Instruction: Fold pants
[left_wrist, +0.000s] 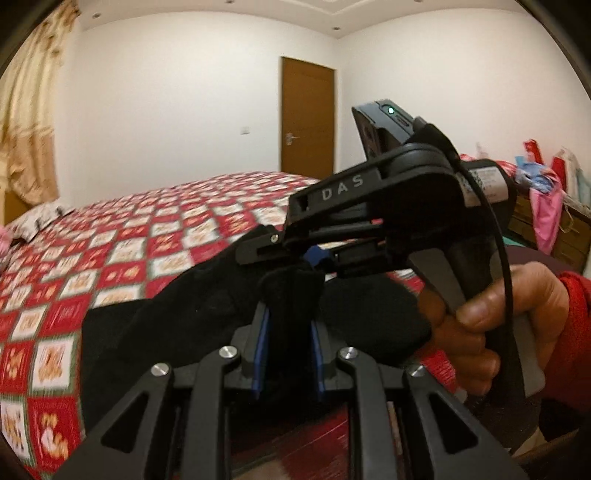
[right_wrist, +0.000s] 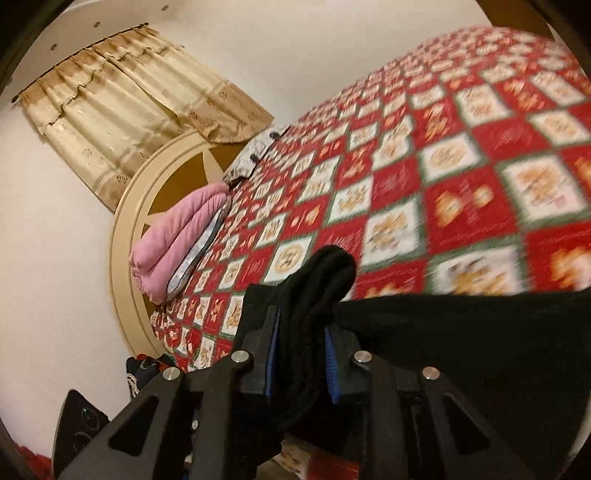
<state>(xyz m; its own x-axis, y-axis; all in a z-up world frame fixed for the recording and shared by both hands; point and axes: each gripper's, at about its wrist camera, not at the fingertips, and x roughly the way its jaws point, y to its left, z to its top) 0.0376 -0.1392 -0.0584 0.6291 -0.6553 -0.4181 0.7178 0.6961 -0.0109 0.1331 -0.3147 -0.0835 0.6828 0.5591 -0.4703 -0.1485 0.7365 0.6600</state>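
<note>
Black pants (left_wrist: 155, 325): soft matt cloth, slightly fuzzy, bunched thick between the pads of the left claw (left_wrist: 289, 343). In the right claw (right_wrist: 301, 354) the same cloth shows ribbed, cord-like folds. Claw bodies: matt black plastic with bright, polished metal pivot pins. Pads (right_wrist: 272, 354): blue, ridged, rubbery look. Beyond the claws, red-and-white checked bed cover (left_wrist: 110, 258): printed cloth, flat and low-sheen. Far ahead of the left claw, brown door (left_wrist: 307, 122): smooth wood, faint gloss. Left of the right claw, folded pink blanket (right_wrist: 177, 236): plush cloth. Beige curtain (right_wrist: 122, 110): thin patterned fabric.
</note>
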